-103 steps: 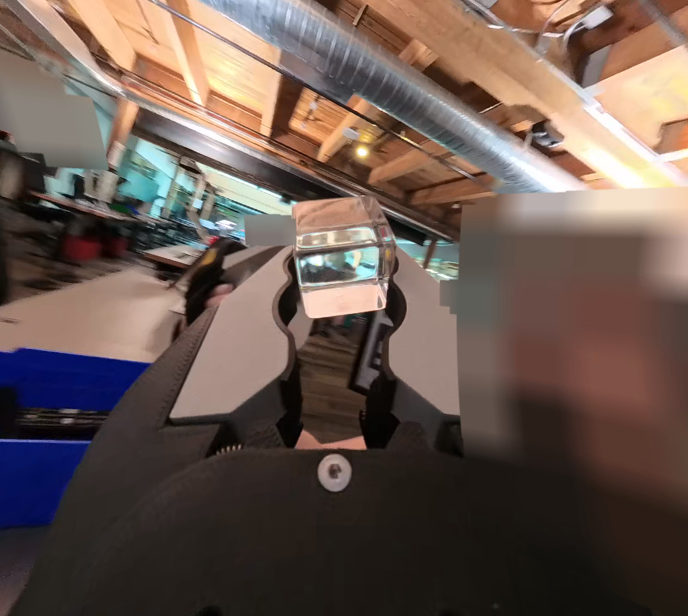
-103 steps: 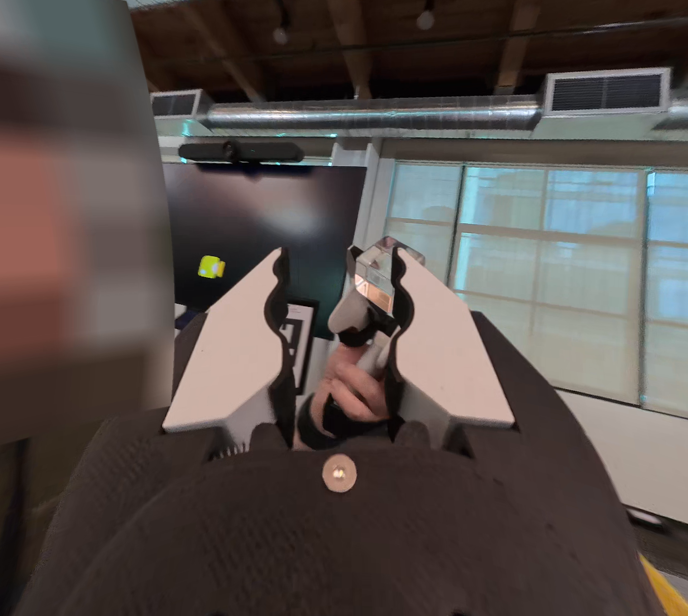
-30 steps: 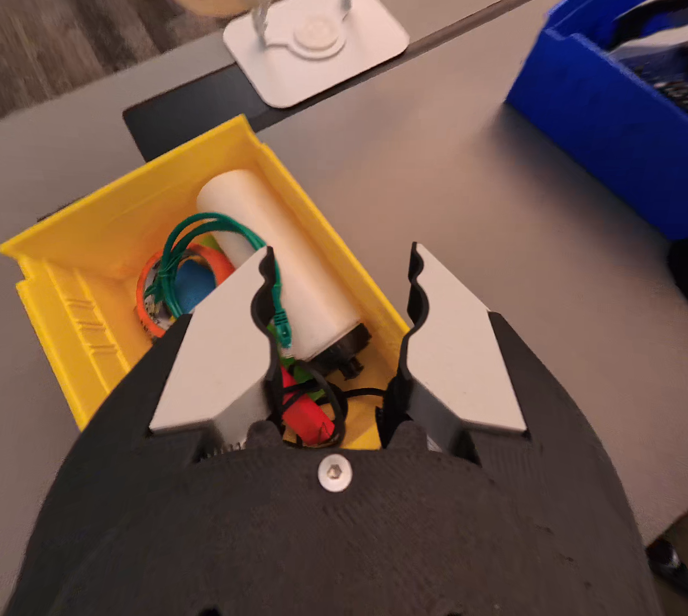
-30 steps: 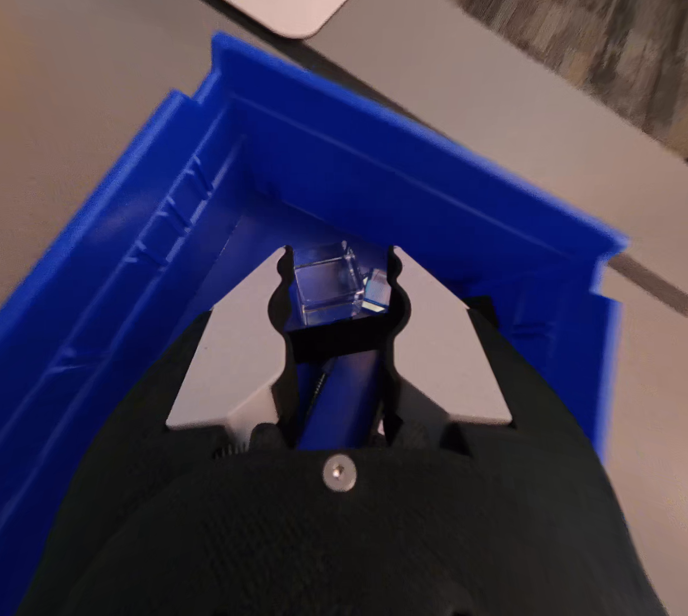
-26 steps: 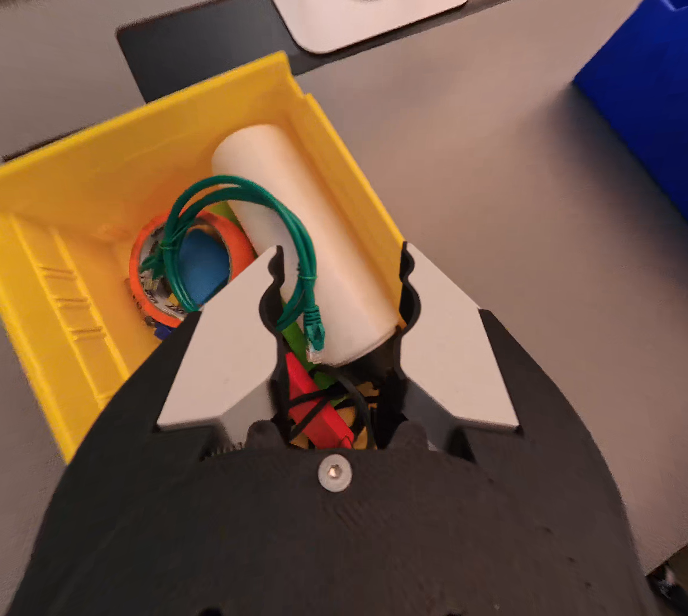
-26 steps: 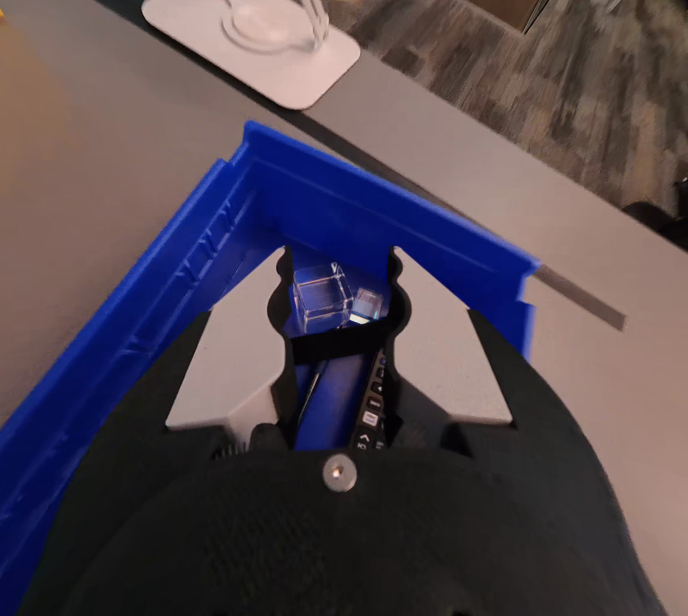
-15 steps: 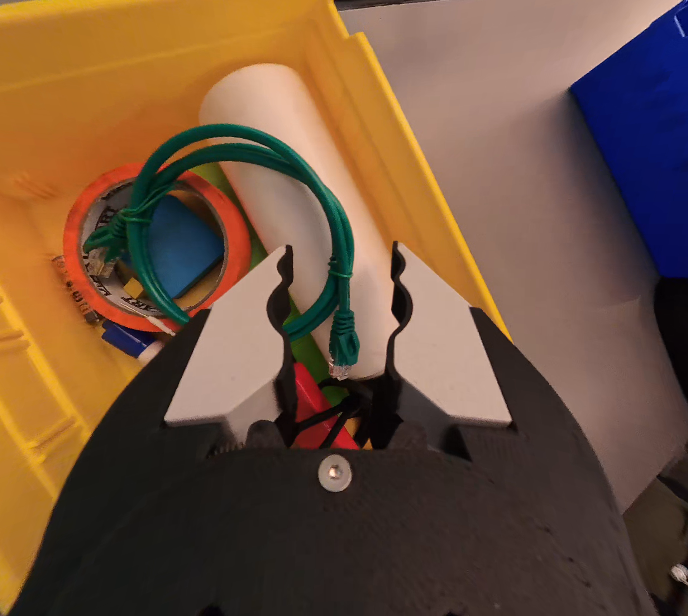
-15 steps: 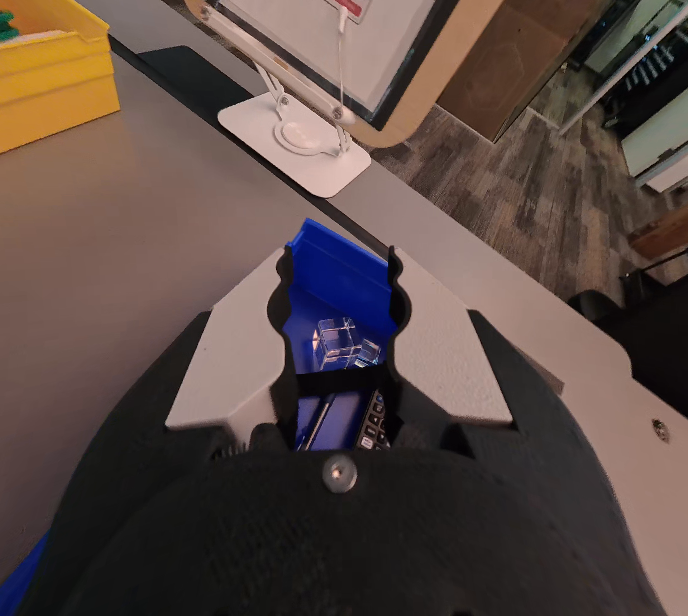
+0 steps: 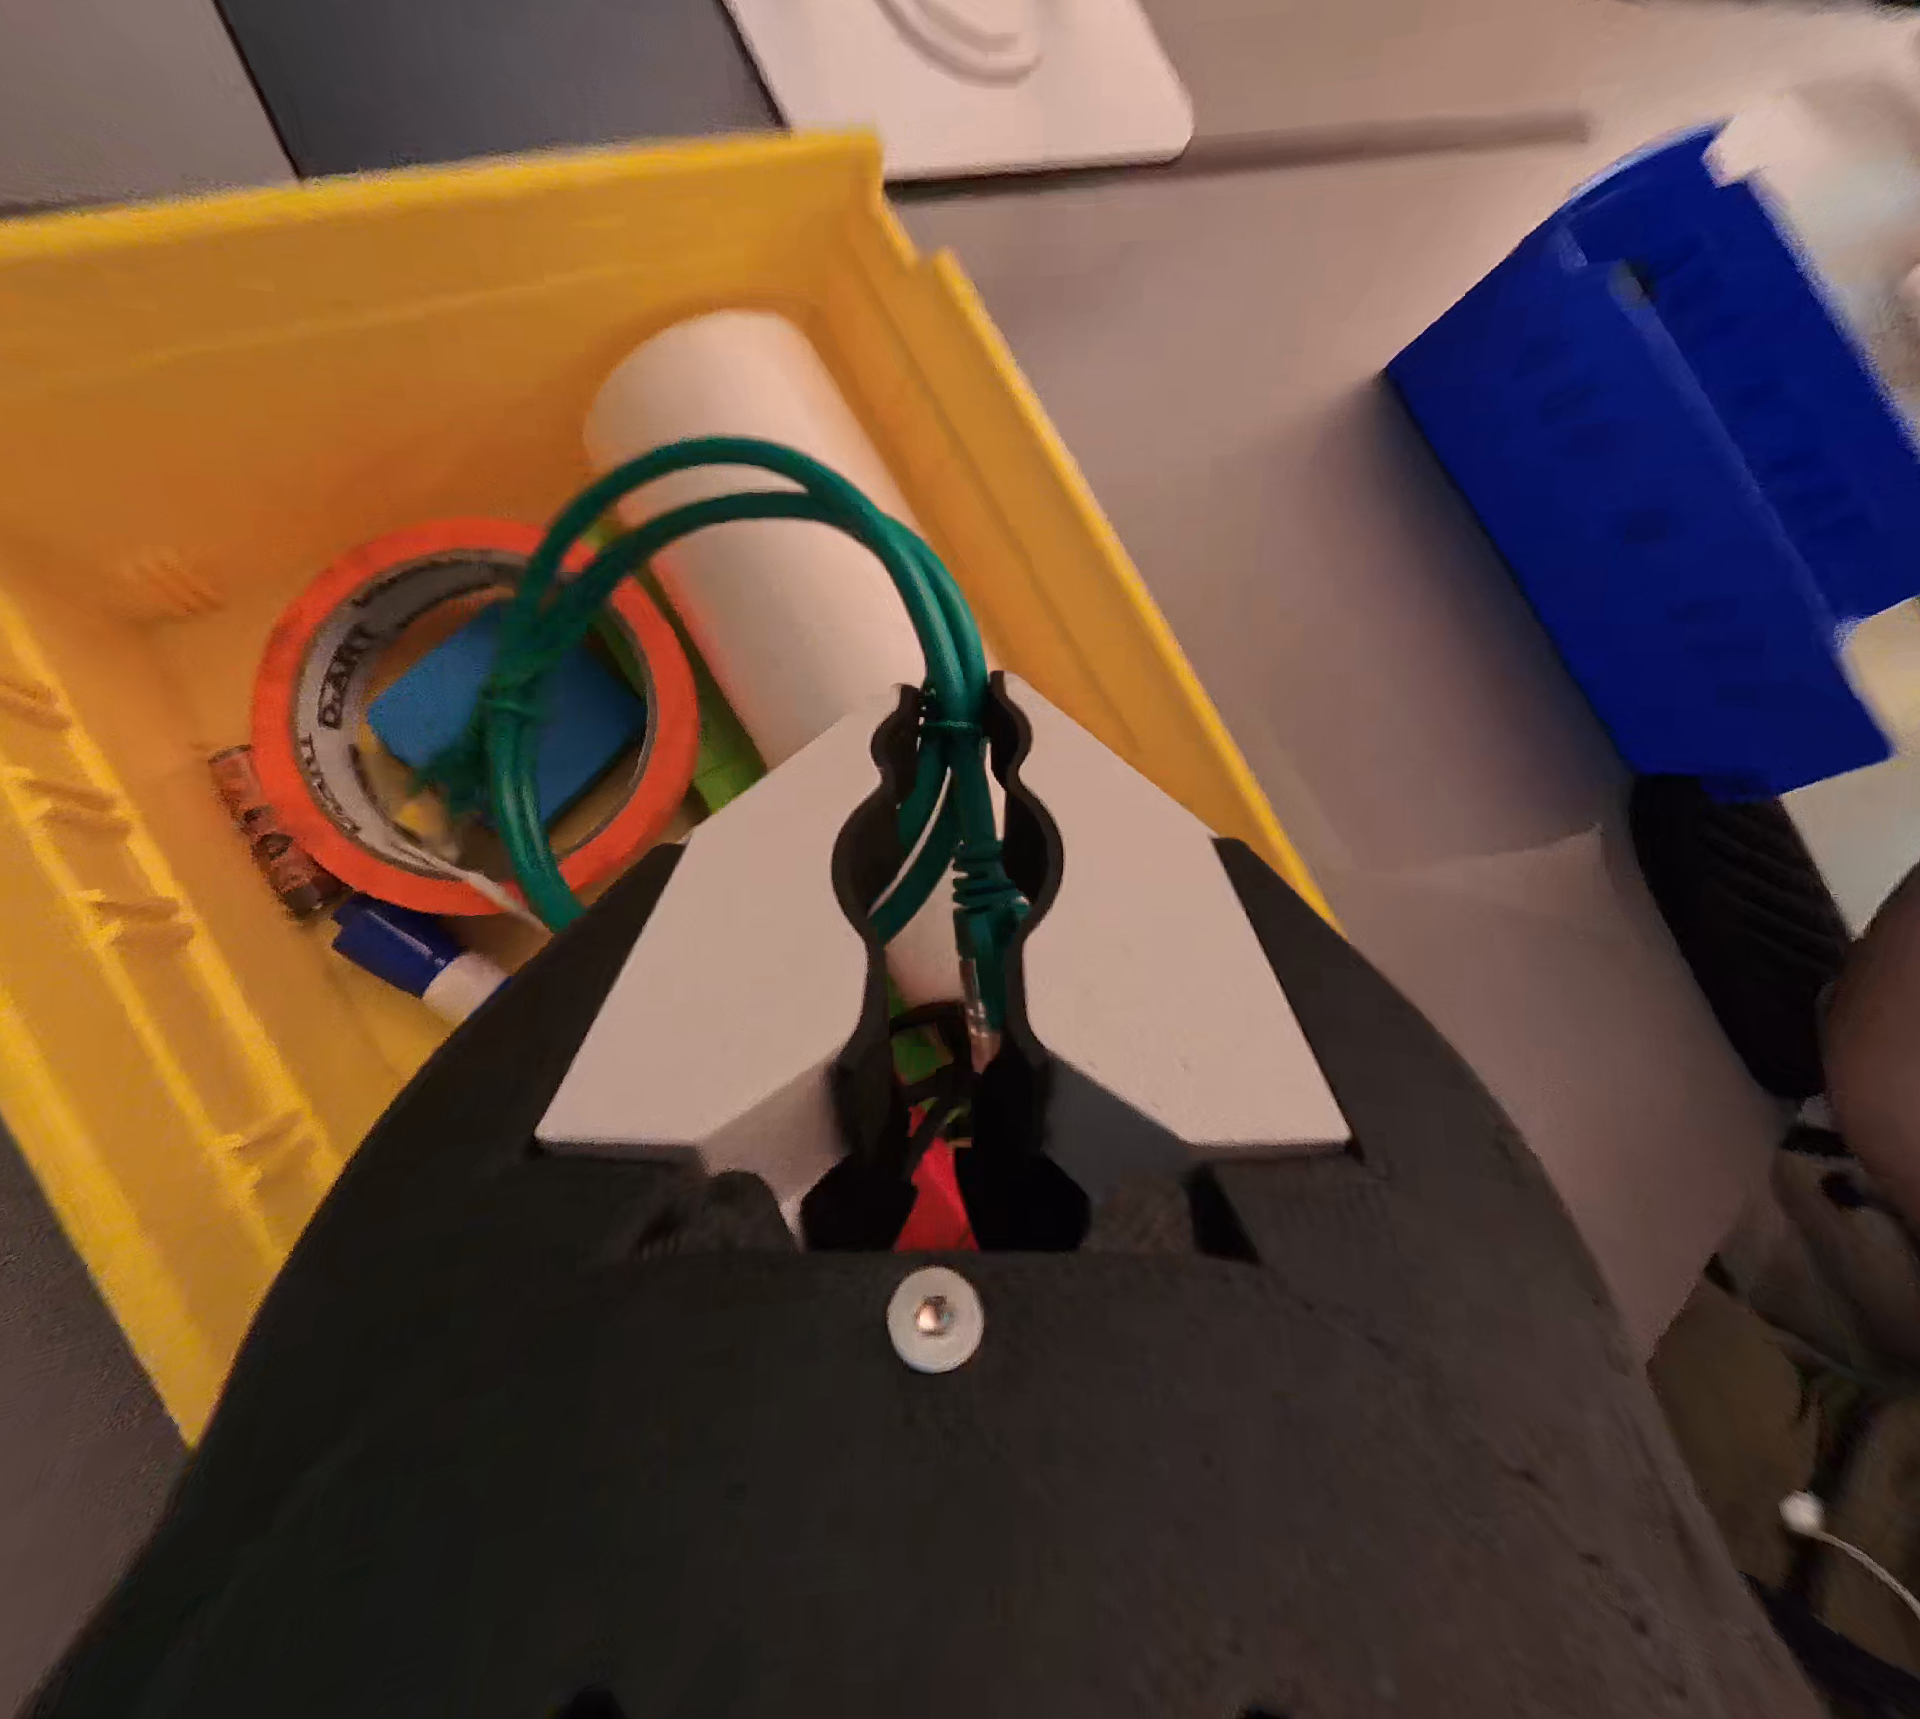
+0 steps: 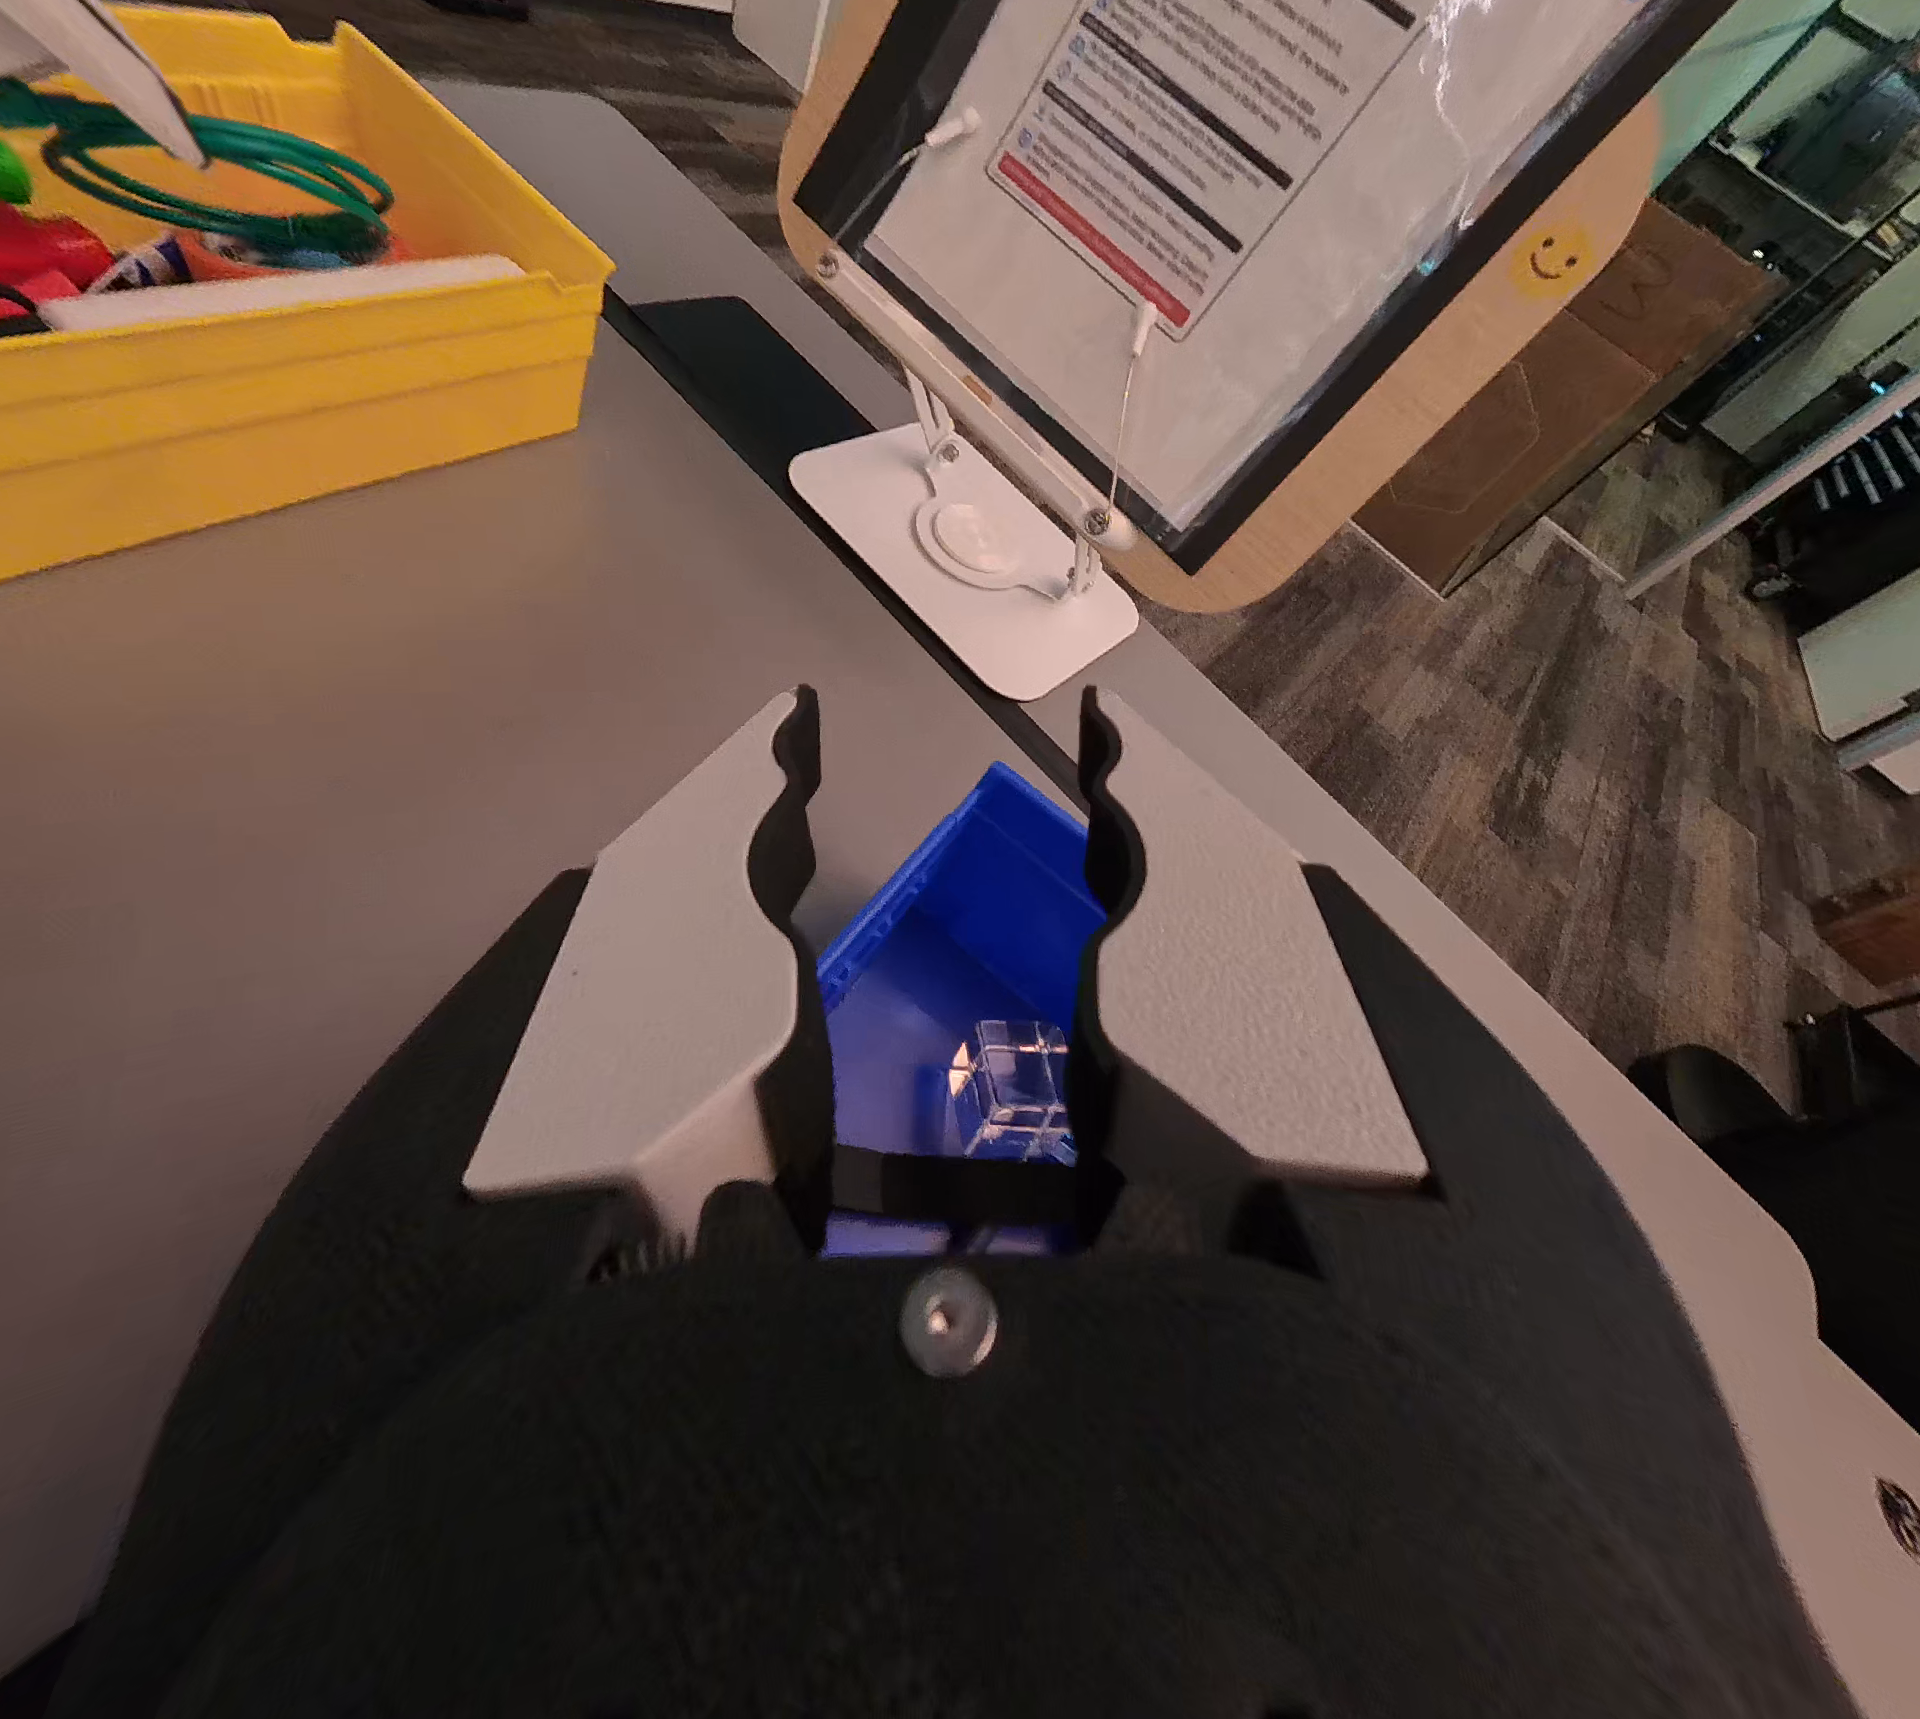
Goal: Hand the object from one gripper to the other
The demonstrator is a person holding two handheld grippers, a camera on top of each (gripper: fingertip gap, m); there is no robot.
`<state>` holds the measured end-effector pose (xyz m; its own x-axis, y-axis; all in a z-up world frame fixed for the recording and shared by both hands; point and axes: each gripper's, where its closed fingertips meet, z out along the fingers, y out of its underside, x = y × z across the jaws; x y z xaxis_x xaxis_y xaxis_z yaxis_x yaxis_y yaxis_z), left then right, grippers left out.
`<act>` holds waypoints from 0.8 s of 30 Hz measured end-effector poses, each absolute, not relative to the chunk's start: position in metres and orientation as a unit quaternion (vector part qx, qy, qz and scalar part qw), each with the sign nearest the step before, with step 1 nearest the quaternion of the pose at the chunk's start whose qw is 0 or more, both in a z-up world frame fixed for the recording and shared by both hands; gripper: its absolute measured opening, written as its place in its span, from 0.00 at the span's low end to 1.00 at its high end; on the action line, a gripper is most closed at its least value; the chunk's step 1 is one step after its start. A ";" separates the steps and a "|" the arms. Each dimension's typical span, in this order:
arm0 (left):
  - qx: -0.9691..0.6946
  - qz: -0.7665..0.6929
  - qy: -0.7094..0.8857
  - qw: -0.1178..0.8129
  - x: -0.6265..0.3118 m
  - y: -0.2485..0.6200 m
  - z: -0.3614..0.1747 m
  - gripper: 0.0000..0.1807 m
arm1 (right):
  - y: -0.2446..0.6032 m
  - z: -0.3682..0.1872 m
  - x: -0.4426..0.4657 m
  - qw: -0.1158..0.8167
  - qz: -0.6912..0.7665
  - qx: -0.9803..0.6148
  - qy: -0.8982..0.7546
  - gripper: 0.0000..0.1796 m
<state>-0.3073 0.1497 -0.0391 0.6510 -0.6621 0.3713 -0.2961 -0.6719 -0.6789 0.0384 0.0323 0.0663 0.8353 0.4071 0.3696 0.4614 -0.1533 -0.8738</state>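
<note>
My left gripper (image 9: pixel 948 724) is shut on a coiled green cable (image 9: pixel 790 506) over the yellow bin (image 9: pixel 312 319); the cable's plug end hangs between the fingers. The cable and the left gripper's finger also show in the right wrist view (image 10: pixel 249 194). My right gripper (image 10: pixel 945 734) is open and empty, raised above the blue bin (image 10: pixel 997 880). A clear glass cube (image 10: pixel 1013 1087) lies inside the blue bin, seen between my right fingers.
The yellow bin also holds an orange tape roll (image 9: pixel 468 713), a white cylinder (image 9: pixel 758 547), a blue block and markers. A tablet on a white stand (image 10: pixel 966 568) is at the grey table's back edge. The blue bin (image 9: pixel 1683 526) sits right of the yellow bin. My hands' fingertips stand some 40 cm from each other.
The left gripper has closed on the green cable in the yellow bin. The right gripper, having let the cube go in the blue bin, has lifted and tilted up away from it.
</note>
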 end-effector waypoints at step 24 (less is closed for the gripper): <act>-0.557 -0.593 0.508 0.285 -0.195 -0.061 0.130 0.06 | -0.001 0.125 -0.167 0.741 -0.058 -0.471 -0.474 0.15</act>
